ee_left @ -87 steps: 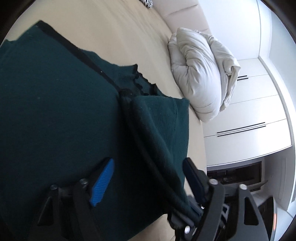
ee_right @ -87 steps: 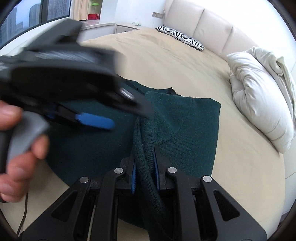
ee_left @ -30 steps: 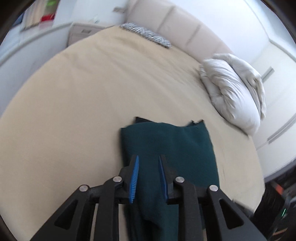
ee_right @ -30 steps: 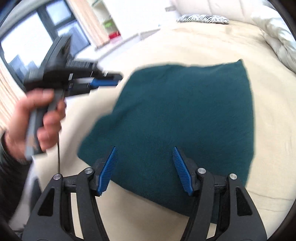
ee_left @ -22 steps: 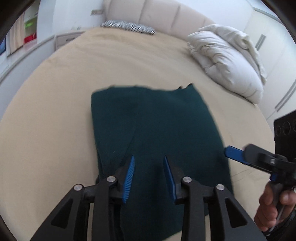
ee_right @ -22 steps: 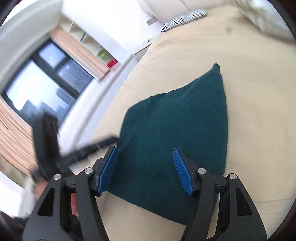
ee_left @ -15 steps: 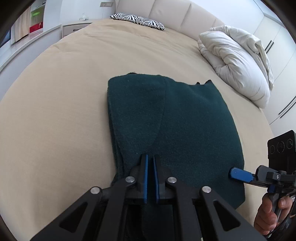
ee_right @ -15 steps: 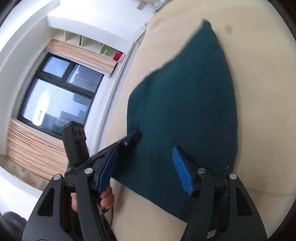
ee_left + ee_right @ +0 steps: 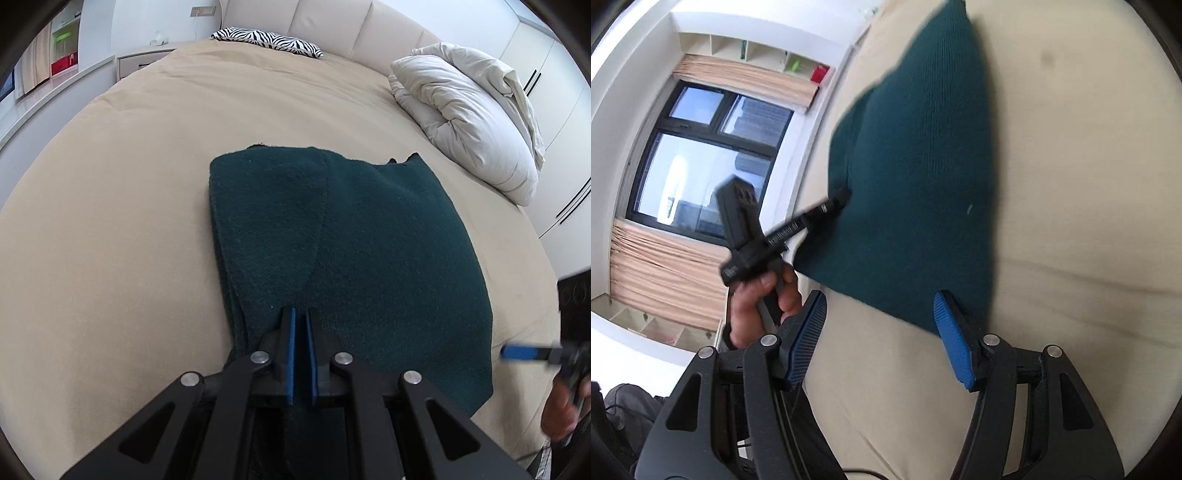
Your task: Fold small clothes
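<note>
Fingers (image 9: 291, 343) of the left gripper (image 9: 300, 314), angled down, pinch the green sweater (image 9: 369, 240); right gripper (image 9: 879, 325) gapes.

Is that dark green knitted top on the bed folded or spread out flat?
Folded. The dark green knitted top shows one layer overlapping another, with stacked edges along its left side.

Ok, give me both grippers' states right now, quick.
Left gripper: shut on the near edge of the green garment.
Right gripper: open, holding nothing, its jaws at the garment's near corner.
</note>
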A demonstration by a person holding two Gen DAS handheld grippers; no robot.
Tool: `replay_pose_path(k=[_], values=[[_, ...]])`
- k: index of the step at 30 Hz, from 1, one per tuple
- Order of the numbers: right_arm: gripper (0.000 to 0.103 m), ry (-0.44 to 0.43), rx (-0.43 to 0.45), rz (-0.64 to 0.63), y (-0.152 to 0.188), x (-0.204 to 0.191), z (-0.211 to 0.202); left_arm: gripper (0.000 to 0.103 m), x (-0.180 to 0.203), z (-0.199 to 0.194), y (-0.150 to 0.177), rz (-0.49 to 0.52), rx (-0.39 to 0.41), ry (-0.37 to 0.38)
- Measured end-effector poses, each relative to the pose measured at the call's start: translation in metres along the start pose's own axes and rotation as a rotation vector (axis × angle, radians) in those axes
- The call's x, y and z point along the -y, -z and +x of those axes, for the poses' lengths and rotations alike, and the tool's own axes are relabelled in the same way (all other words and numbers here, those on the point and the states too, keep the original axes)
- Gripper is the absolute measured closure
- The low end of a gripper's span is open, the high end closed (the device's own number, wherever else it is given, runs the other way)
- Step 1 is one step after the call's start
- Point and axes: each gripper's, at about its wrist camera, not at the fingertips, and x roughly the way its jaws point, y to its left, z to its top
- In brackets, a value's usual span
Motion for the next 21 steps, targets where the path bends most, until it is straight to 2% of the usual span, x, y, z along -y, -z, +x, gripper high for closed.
replay_pose_path(k=[2, 5, 7, 10, 12, 14, 17, 19, 21], values=[[0.042, -0.026, 0.053, 0.008, -0.018, -0.006, -0.011, 0.094, 0.002, 0.002, -0.001, 0.0, 0.002, 0.001], [0.042, -0.064, 0.1, 0.012, -0.06, -0.021, 0.002, 0.094, 0.0, 0.003, -0.002, -0.001, -0.002, 0.011], [0.042, -0.064, 0.092, 0.013, -0.086, -0.027, 0.021, 0.094, -0.002, 0.003, -0.003, 0.0, -0.006, 0.017], [0.043, -0.003, 0.044, 0.049, -0.121, -0.022, 0.06, 0.094, -0.005, 0.004, -0.004, 0.003, -0.011, 0.035], [0.044, 0.015, 0.044, 0.077, -0.138, -0.014, 0.073, 0.094, -0.009, 0.004, -0.005, -0.007, -0.013, 0.056], [0.044, 0.018, 0.096, 0.091, -0.152, -0.009, 0.072, 0.094, -0.012, 0.005, -0.006, -0.012, -0.014, 0.076], [0.043, 0.105, 0.175, 0.183, -0.169, 0.017, 0.061, 0.094, -0.014, 0.003, -0.004, -0.025, -0.009, 0.095], [0.044, 0.119, 0.211, 0.239, -0.176, 0.032, 0.053, 0.094, -0.015, 0.002, -0.003, -0.037, -0.007, 0.108], [0.044, 0.11, 0.256, 0.233, -0.172, 0.034, 0.041, 0.094, -0.019, 0.001, -0.003, -0.055, -0.007, 0.13]])
